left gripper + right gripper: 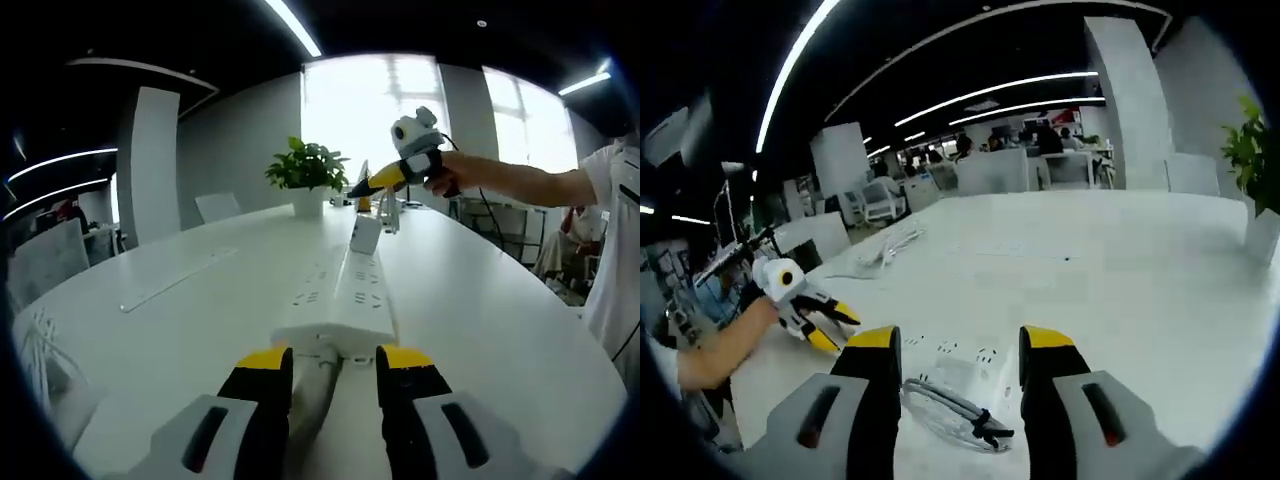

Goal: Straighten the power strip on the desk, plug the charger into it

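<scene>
Power strip (345,290) long, white, smooth plastic

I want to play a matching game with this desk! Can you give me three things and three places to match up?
Things:
1. power strip
2. potted plant
3. coiled cable

Places:
A. at the far end of the desk
B. between the right gripper's jaws
C. just ahead of the left gripper's jaws

Pairs: 1-C, 2-A, 3-B
</scene>
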The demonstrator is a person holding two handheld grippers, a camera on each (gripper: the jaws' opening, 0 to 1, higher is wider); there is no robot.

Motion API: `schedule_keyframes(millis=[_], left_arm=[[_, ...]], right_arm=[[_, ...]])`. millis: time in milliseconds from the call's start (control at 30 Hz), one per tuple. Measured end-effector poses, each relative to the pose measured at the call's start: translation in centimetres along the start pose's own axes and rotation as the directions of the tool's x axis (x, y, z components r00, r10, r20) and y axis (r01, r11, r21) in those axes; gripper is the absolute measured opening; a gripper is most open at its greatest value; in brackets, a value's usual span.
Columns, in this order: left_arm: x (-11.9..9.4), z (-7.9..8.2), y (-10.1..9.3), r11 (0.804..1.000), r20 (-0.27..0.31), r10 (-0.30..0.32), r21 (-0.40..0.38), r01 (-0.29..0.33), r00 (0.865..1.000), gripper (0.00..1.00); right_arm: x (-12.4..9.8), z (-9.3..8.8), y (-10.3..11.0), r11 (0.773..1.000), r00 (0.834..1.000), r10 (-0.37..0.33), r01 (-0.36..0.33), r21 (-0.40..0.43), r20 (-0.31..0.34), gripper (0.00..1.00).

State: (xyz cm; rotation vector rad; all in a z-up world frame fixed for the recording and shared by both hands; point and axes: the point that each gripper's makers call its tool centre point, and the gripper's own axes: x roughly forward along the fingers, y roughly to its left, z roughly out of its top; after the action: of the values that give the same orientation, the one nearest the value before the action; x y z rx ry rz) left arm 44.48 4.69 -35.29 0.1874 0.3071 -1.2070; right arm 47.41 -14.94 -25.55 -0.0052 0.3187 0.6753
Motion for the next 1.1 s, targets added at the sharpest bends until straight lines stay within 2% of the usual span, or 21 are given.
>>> schedule_keyframes(millis=[67, 100, 233, 300, 433, 500, 567, 733, 867, 1100], left_arm=[[0.0, -0.1, 0.0, 1.000, 0.001, -0.002, 0.001, 0.002, 1.000, 0.36], [0.0, -0.1, 0.0, 1.000, 0.001, -0.003, -0.004, 0.003, 1.000, 0.36], [-0.1, -0.2, 0.3, 1.000, -0.001, 0.006, -0.004, -0.006, 1.000, 0.36], [-0.1, -0.2, 0.4, 1.000, 0.000, 0.009, -0.005, -0.009, 1.000, 0.36], [-0.1, 0.0, 0.4, 1.000, 0.007, 0.006, -0.012, -0.006, 1.000, 0.36], [-0.1, 0.0, 0.4, 1.000, 0.008, 0.007, -0.013, -0.007, 1.000, 0.36], [-0.1, 0.0, 0.5, 1.000, 0.009, 0.008, -0.016, -0.008, 1.000, 0.36], [-0.2, 0.2, 0.6, 1.000, 0.016, 0.014, -0.014, -0.014, 1.000, 0.36], [-0.2, 0.2, 0.6, 1.000, 0.017, 0.017, -0.012, -0.017, 1.000, 0.35], [-0.1, 0.3, 0.4, 1.000, 0.022, 0.011, -0.022, -0.011, 1.000, 0.36]], right_arm=[[-0.6, 1.1, 1.3, 0.993, 0.991, 0.055, -0.042, -0.107, 0.124, 0.46], [-1.0, 1.1, 1.8, 0.987, 0.987, 0.069, -0.047, -0.155, 0.143, 0.45], [-1.4, 0.4, 2.2, 0.966, 0.981, 0.074, -0.027, -0.257, 0.178, 0.37], [-1.6, -0.3, 2.2, 0.975, 0.979, 0.068, -0.024, -0.223, 0.193, 0.38], [-2.0, -0.5, 2.0, 0.990, 0.966, 0.045, -0.009, -0.141, 0.253, 0.39], [-2.2, -0.6, 0.9, 0.992, 0.965, 0.036, -0.002, -0.129, 0.258, 0.39], [-2.2, -0.8, 0.8, 0.993, 0.964, 0.031, 0.001, -0.120, 0.266, 0.39], [-2.2, -1.4, 0.9, 0.993, 0.961, 0.031, 0.000, -0.115, 0.274, 0.39], [-2.5, -1.5, 0.6, 0.987, 0.955, 0.008, 0.040, -0.154, 0.296, 0.42], [-2.8, -3.1, 0.7, 0.987, 0.960, 0.000, 0.045, -0.151, 0.280, 0.43]])
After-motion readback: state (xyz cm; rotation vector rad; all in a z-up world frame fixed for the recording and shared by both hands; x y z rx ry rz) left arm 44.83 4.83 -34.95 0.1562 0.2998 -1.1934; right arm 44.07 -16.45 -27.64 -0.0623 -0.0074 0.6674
